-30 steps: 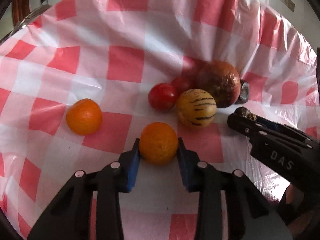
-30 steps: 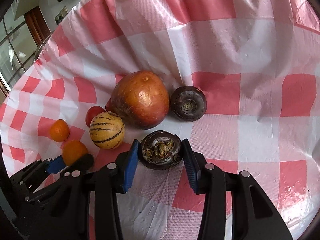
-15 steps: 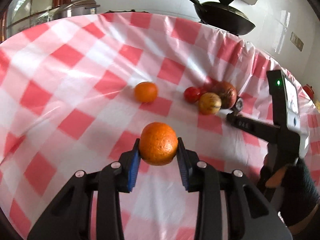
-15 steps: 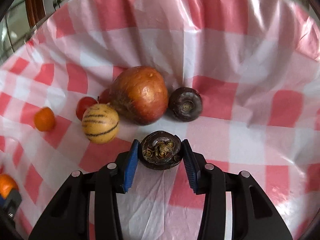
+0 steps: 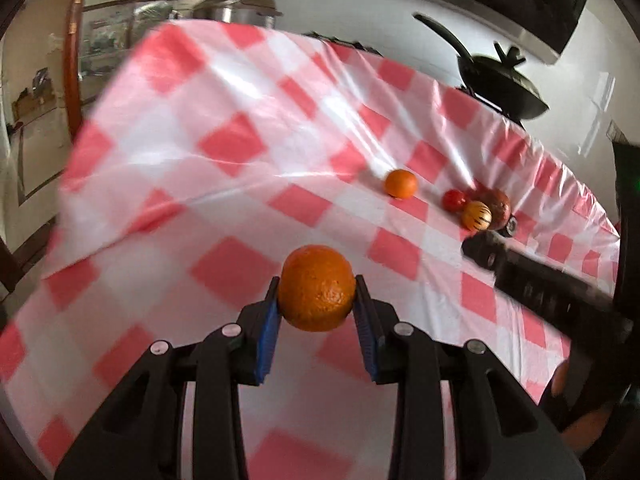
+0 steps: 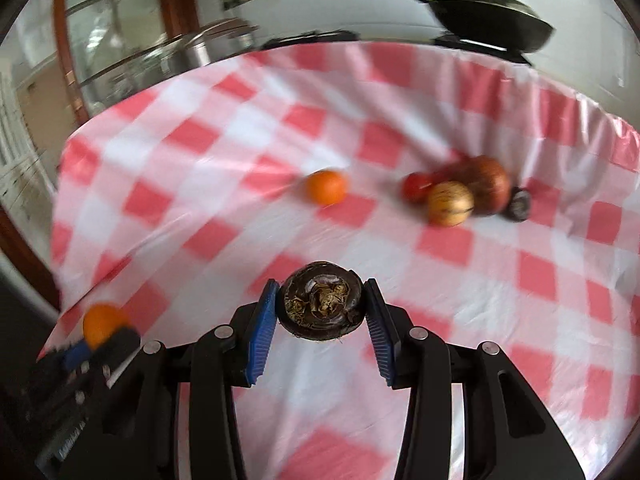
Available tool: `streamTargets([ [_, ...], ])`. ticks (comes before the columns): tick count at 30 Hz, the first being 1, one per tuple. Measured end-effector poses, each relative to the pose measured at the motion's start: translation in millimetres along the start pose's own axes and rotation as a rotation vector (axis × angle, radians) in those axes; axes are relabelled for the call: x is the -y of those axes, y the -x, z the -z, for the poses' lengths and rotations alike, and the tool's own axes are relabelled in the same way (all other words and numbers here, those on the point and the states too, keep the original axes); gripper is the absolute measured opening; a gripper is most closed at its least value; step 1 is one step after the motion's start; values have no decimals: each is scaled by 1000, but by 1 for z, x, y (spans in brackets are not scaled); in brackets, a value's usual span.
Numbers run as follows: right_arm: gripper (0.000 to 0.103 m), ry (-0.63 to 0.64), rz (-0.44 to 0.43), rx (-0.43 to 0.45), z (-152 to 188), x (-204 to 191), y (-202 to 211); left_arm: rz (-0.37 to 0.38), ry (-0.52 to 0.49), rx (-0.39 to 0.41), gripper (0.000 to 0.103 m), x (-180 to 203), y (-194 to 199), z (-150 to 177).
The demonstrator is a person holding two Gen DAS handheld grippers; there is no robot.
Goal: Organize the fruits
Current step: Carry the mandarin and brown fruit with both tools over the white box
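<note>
though blurred, right hand-held gripper (image 5: 472, 249) lettering seems unreadable.

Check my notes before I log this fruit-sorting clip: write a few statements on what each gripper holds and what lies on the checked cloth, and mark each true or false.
1. The left gripper is shut on a round orange citrus fruit. True.
2. The right gripper is empty. False: it is shut on a dark brown-purple round fruit.
3. A second orange citrus fruit lies alone on the red-and-white checked tablecloth, apart from the cluster. True.
4. The yellow striped round fruit sits far from the large reddish-brown fruit. False: it lies right against it.
5. A black lidded pan stands beyond the cloth's far edge. True.
</note>
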State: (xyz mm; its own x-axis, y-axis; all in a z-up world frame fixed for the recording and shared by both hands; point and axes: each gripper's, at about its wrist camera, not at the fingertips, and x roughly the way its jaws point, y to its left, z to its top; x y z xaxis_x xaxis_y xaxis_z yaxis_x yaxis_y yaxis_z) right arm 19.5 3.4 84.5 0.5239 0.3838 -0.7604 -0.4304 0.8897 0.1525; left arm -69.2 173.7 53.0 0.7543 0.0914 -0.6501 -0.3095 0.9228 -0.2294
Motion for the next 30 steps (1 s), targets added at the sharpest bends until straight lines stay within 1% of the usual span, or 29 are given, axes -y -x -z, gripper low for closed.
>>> streamTargets([
  [3, 43, 8, -45, -26, 15, -30, 3, -22, 14, 30, 35, -32, 26, 8],
  [6, 43, 54, -71, -37, 31, -64, 11, -39, 36, 57, 35, -65, 50, 16],
  [12, 43, 190, -89, -23, 57, -130, 35, -78, 99, 101, 35, -135, 94, 34],
  [18, 43, 297, -112, -20, 76, -182, 51, -126, 164, 148, 35, -204, 135, 56],
  [20, 43, 351, -132, -15, 86, -203, 59, -141, 173, 155, 35, -219, 144, 63],
  [24, 43, 462, -170, -13, 110, -241, 72, -180, 176, 141, 35, -247, 158, 87],
  [27, 43, 532, -198, -22, 129, -265, 77, -216, 185, 111, 35, -269, 164, 110],
  [30, 43, 612, -228, -33, 152, -291, 81, -252, 221, 73, 35, -295, 168, 135],
])
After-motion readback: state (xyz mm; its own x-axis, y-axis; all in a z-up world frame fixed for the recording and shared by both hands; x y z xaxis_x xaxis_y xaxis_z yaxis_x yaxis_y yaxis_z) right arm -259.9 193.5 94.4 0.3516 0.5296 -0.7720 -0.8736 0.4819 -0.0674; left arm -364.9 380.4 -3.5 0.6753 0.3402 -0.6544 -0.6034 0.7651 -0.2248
